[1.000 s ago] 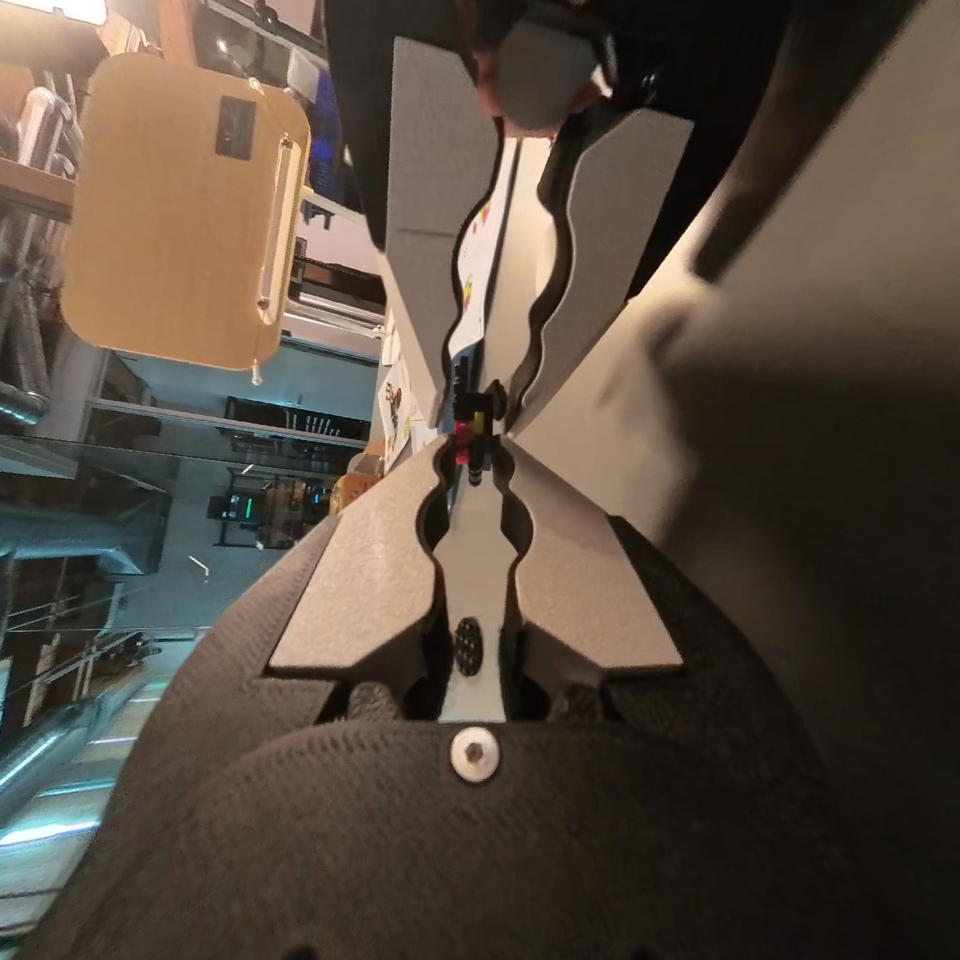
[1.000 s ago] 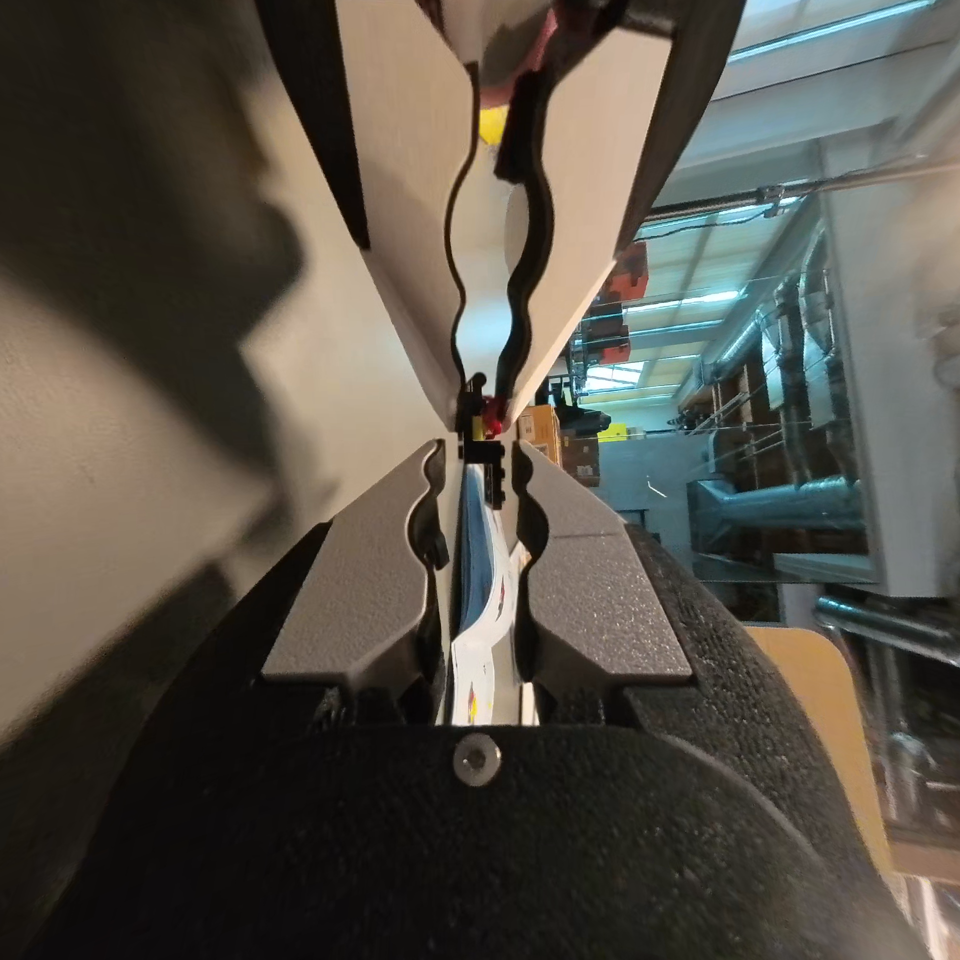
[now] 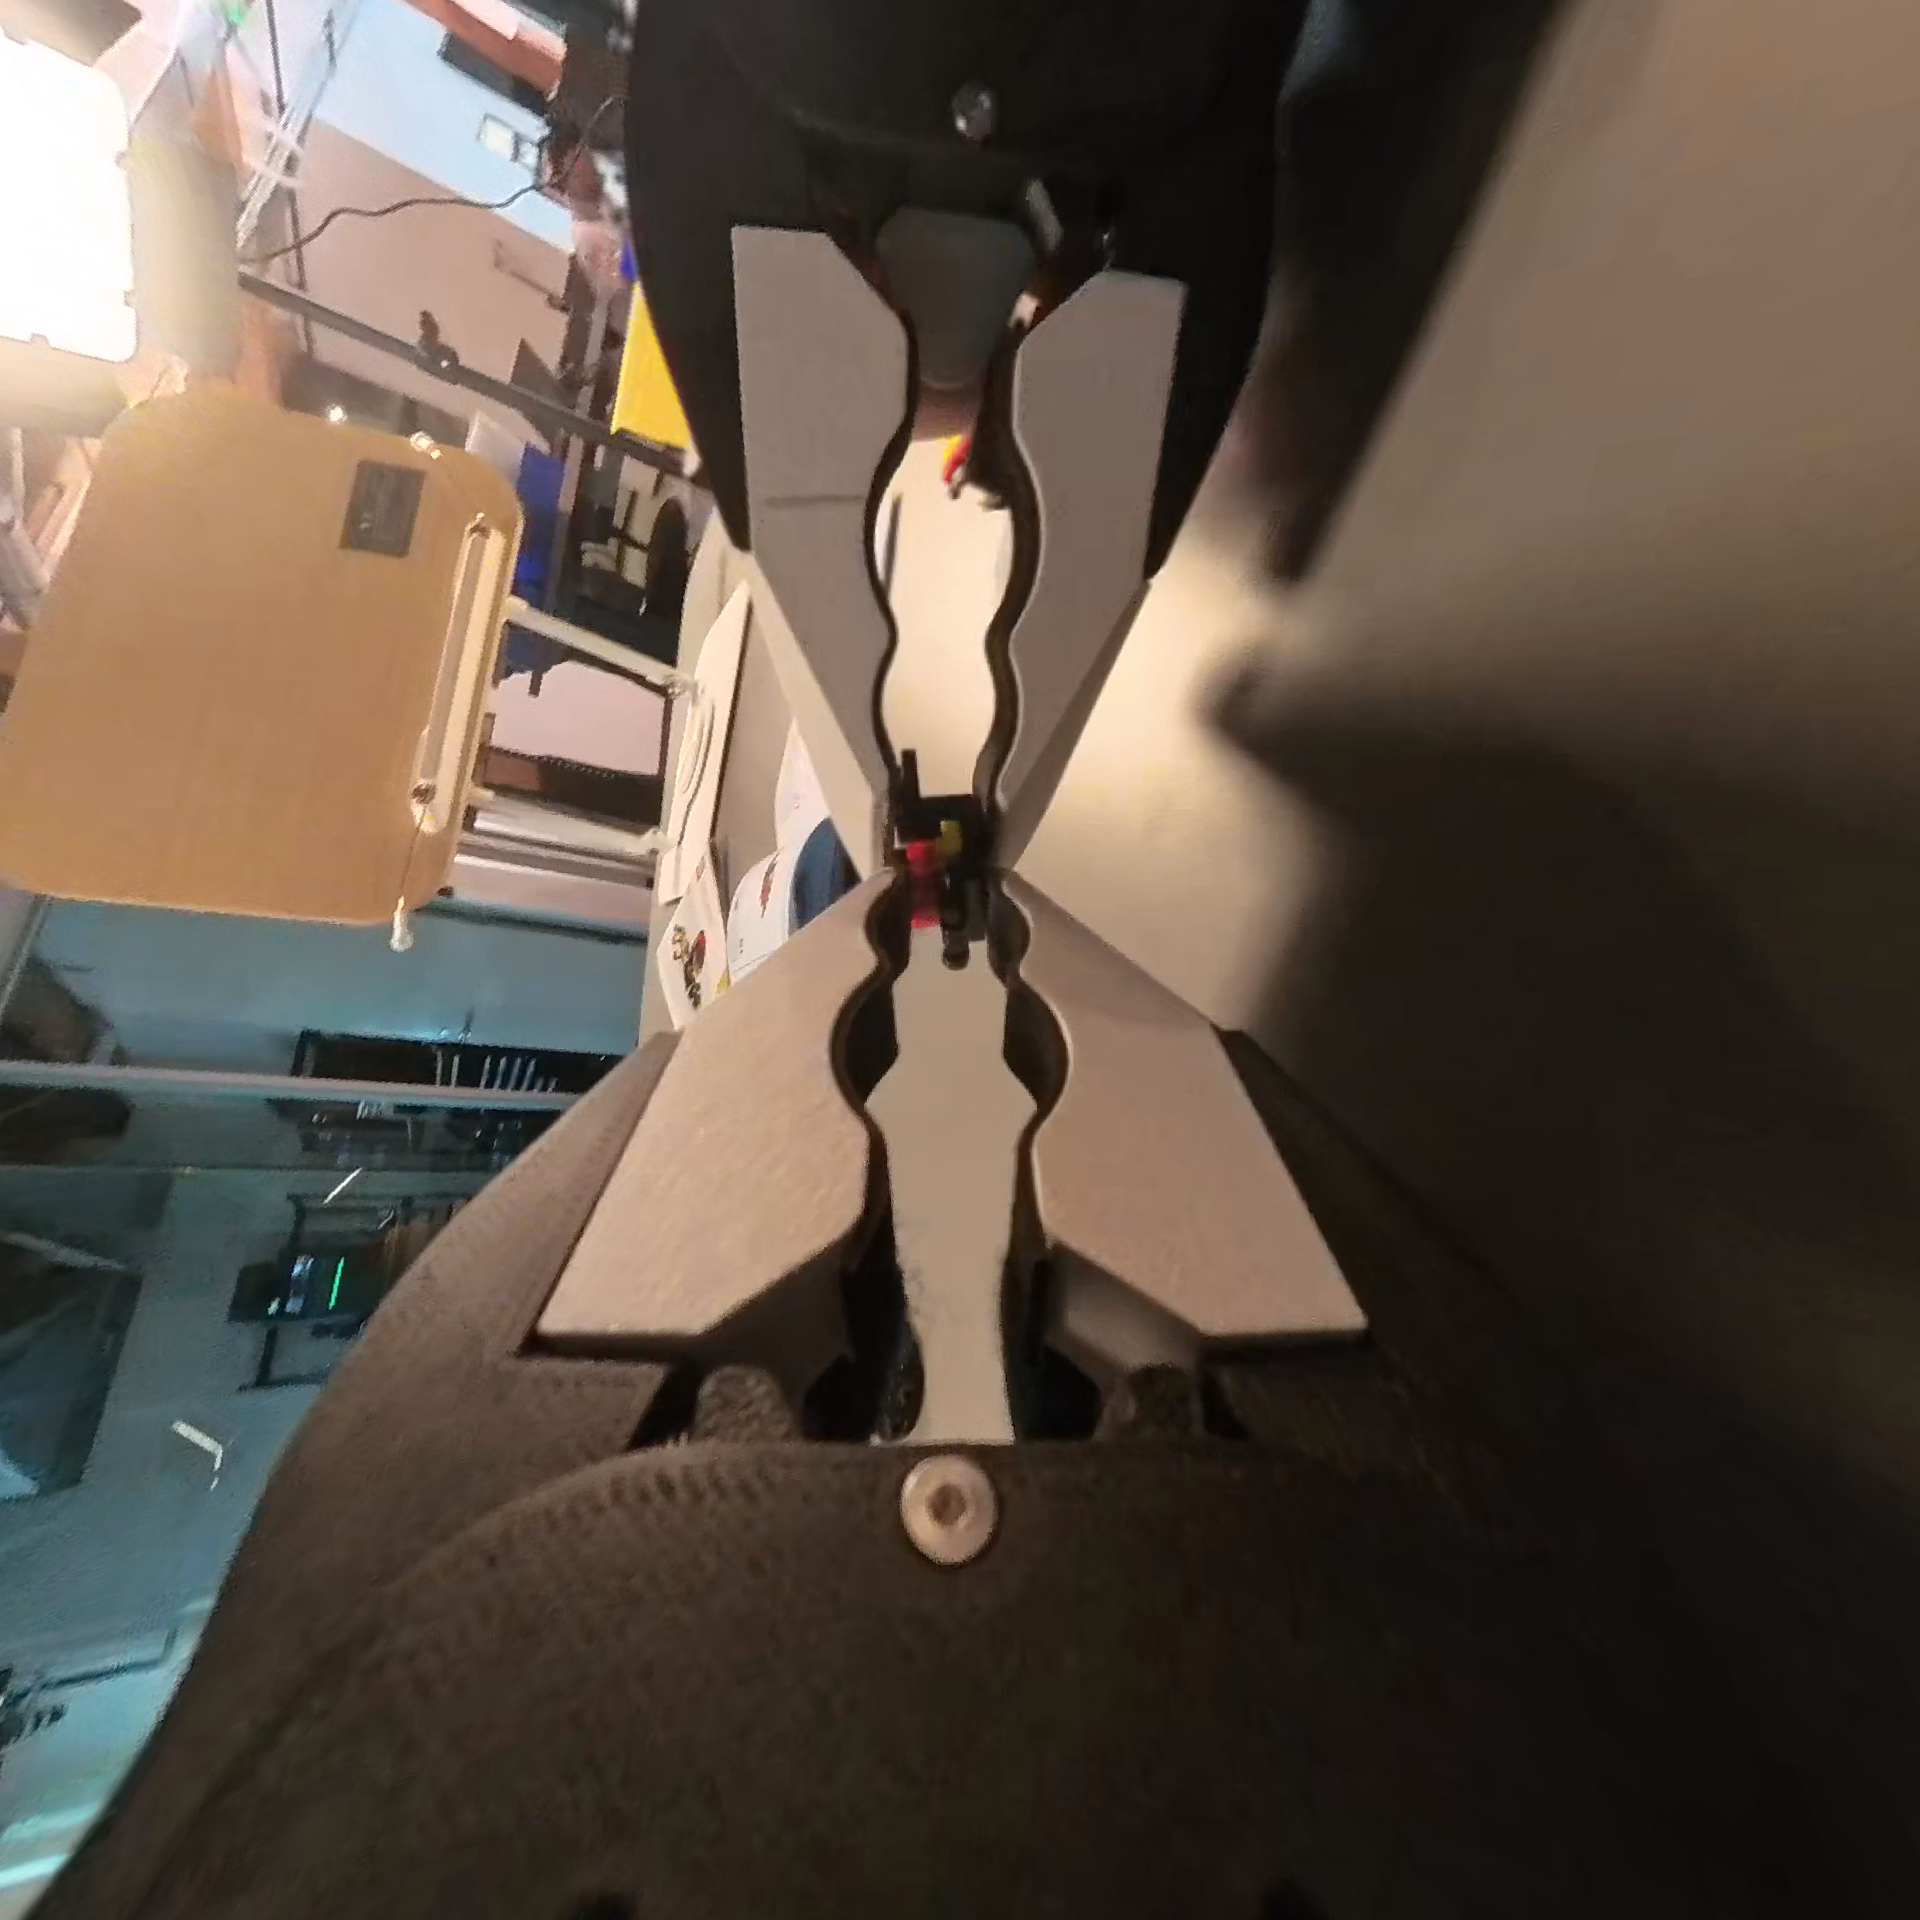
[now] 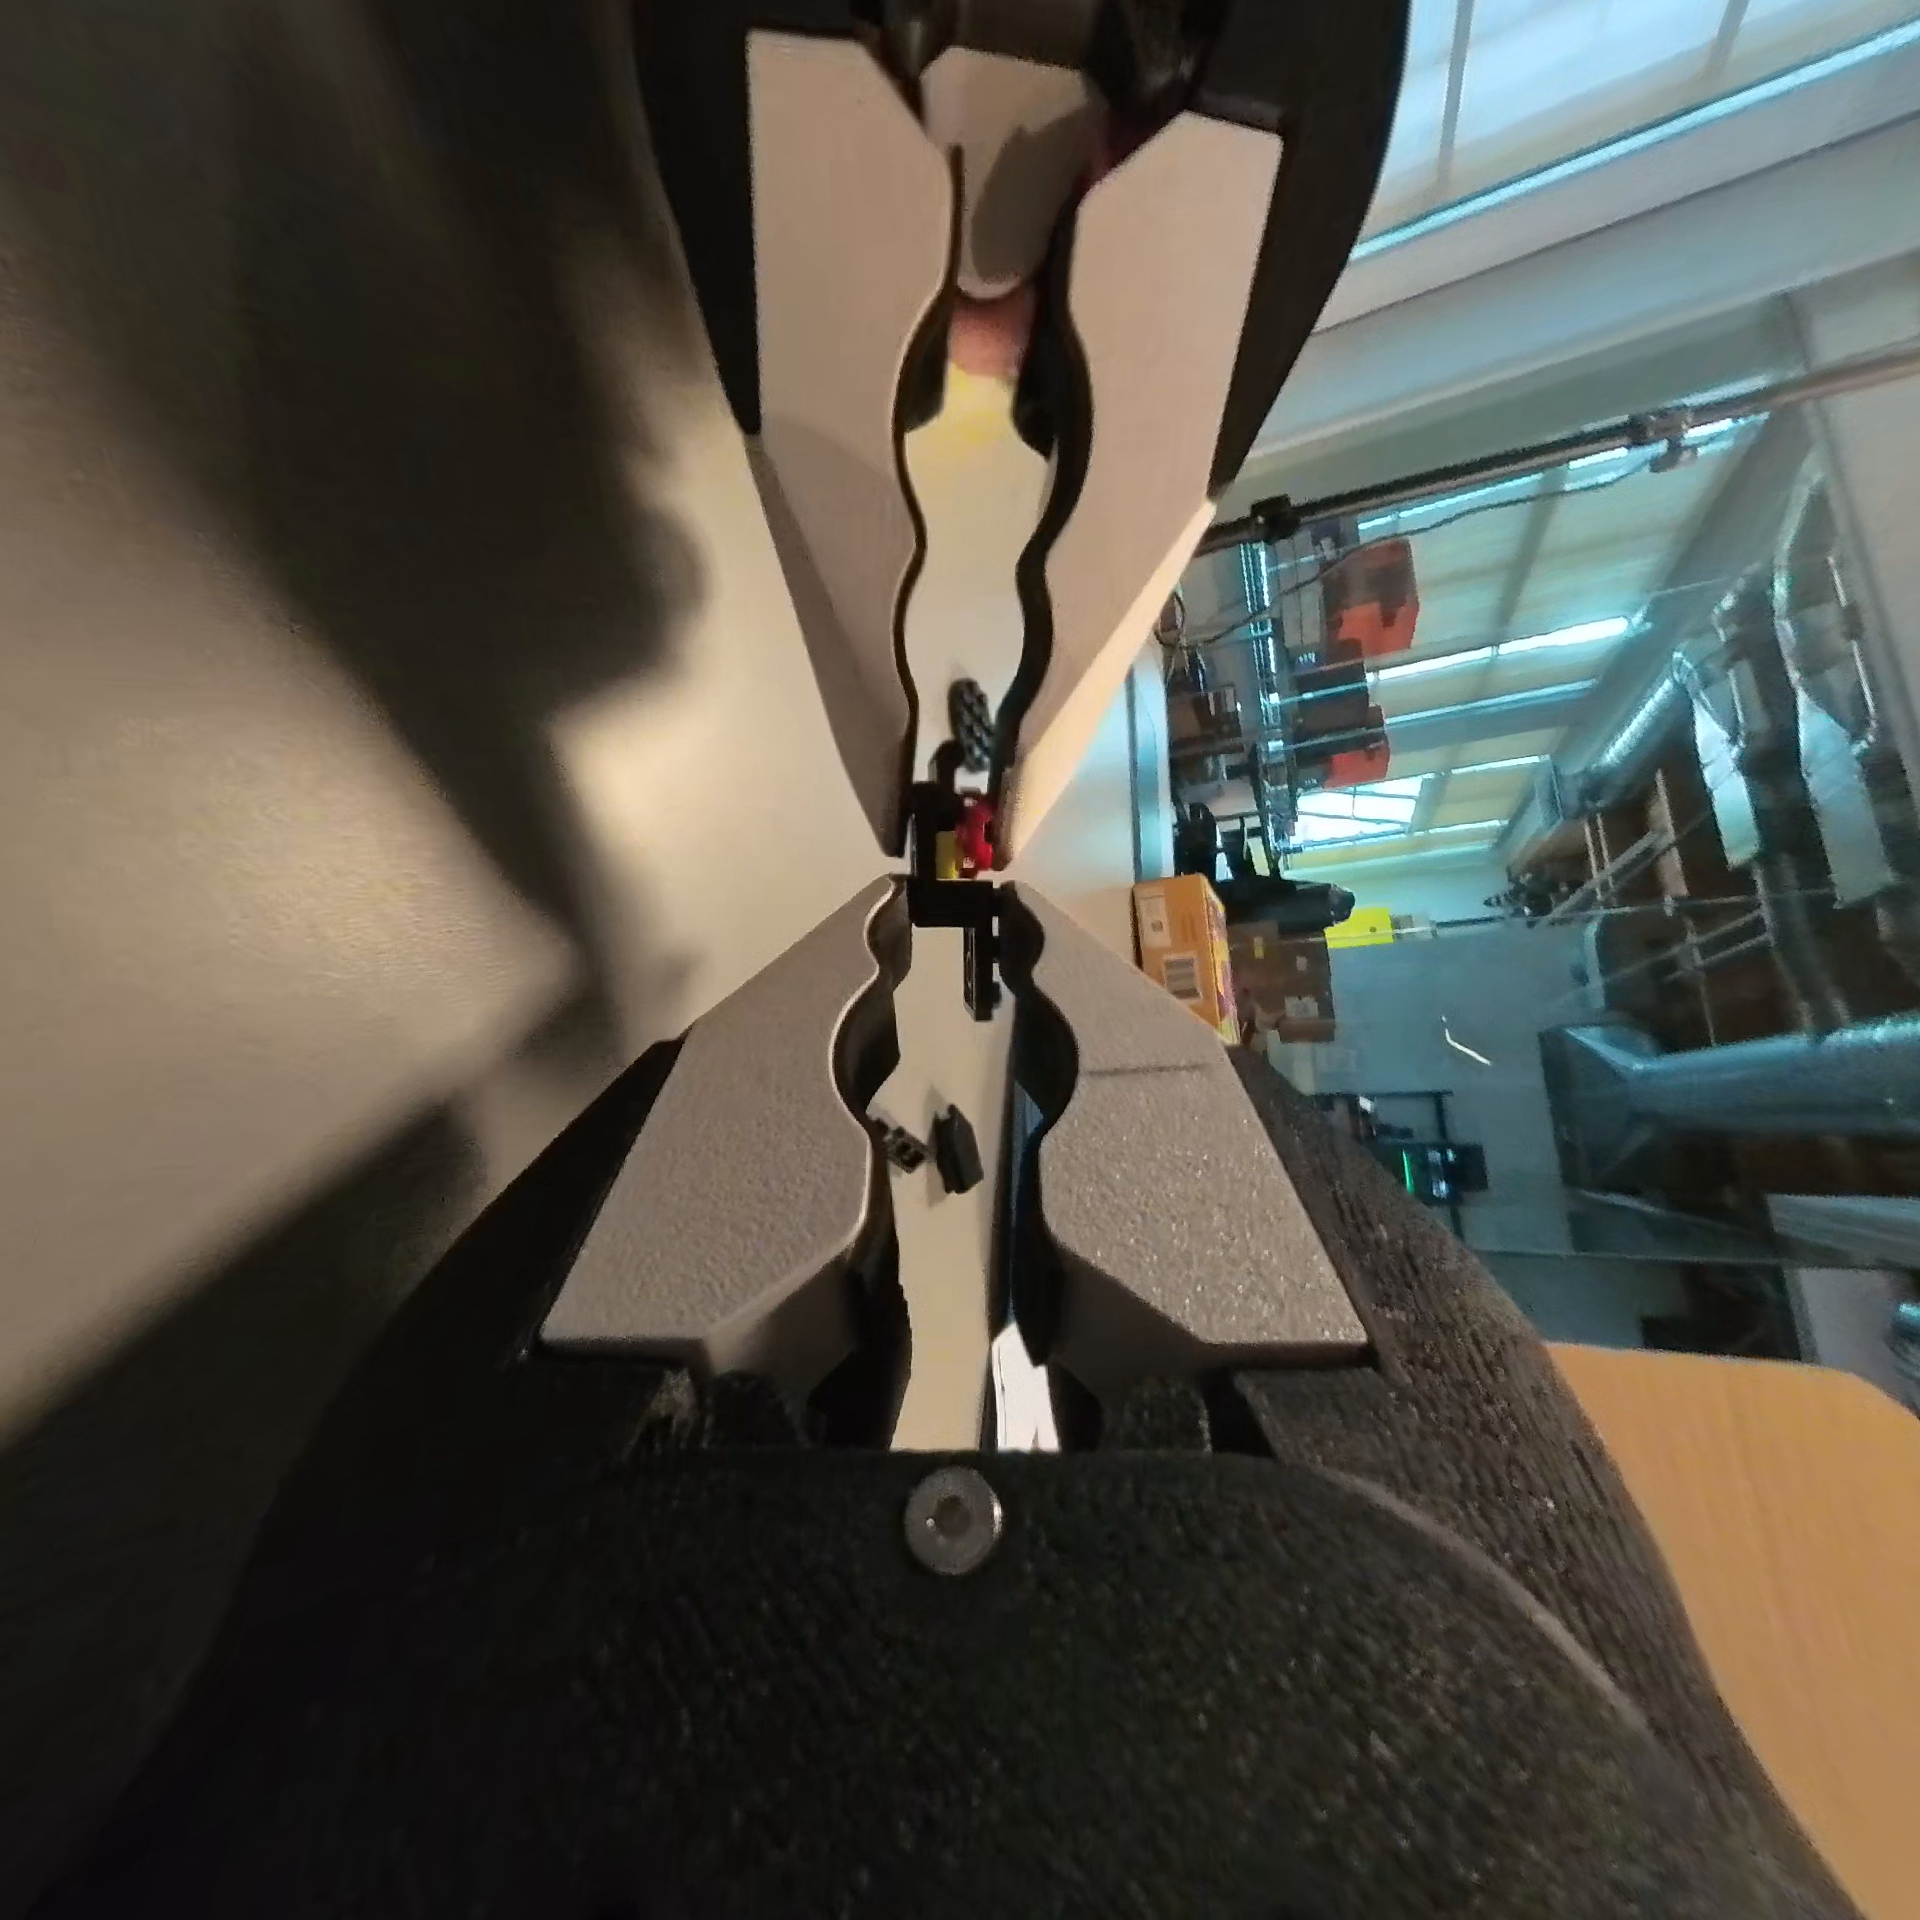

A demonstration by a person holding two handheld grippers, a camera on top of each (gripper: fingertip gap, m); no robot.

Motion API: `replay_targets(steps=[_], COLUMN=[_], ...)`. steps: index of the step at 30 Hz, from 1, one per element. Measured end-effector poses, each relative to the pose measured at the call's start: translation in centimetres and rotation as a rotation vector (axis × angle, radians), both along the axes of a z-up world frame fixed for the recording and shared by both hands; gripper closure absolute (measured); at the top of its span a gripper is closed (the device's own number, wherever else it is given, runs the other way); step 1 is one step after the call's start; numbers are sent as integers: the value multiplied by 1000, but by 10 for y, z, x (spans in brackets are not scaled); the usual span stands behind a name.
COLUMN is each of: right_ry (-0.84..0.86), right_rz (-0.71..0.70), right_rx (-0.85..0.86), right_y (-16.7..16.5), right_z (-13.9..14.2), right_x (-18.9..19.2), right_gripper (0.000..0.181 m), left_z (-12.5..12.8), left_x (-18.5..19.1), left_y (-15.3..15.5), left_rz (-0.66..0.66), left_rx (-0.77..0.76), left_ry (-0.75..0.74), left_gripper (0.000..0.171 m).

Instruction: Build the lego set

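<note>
My two grippers meet tip to tip above the pale table [image 3: 1299, 831], with a small lego assembly [image 3: 938, 854] between them. In the left wrist view, my left gripper [image 3: 940, 902] is shut on the red, yellow and black part [image 3: 921, 883]. The right gripper [image 3: 940, 805] comes in from the top. In the right wrist view, my right gripper [image 4: 951, 900] is shut on a black piece [image 4: 951, 904] with a black plate [image 4: 979, 966] hanging from it. The left gripper [image 4: 951, 847] opposite holds the red and yellow part [image 4: 966, 826]. The two parts touch.
Loose black pieces [image 4: 954, 1145] and a round black studded piece [image 4: 971, 717] lie on the table [image 4: 364, 935] under the grippers. Printed sheets [image 3: 727, 831] lie farther along it. A wooden chair back [image 3: 249, 644] and an orange box [image 4: 1184, 956] stand beyond the table edge. The tips of both grippers are at nearly the same place.
Both grippers stay shut and tip to tip on the pieces. Both have turned a little, so the opposite gripper now stands straighter in each view.
</note>
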State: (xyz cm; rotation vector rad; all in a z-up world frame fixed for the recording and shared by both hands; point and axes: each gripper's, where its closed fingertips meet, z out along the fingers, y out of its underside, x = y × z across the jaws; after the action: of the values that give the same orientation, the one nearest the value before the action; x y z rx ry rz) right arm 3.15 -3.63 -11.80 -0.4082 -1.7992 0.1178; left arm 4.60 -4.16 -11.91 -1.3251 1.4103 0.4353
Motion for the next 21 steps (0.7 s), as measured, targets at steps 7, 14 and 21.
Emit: replay_targets(steps=[7, 14, 21], right_ry=[-20, -16, -25], right_rz=[68, 102, 65], right_rx=[-38, -132, -162], right_y=[-10, -13, -5], right_z=[-2, 2, -1], right_x=[2, 5, 6], right_gripper=[167, 167, 168], left_z=[-2, 2, 0], left_x=[2, 5, 4], left_y=[-11, -12, -4], left_rz=[-86, -110, -26], left_rx=[-41, -58, -85], left_ry=[-3, -40, -51], left_gripper=[158, 159, 160])
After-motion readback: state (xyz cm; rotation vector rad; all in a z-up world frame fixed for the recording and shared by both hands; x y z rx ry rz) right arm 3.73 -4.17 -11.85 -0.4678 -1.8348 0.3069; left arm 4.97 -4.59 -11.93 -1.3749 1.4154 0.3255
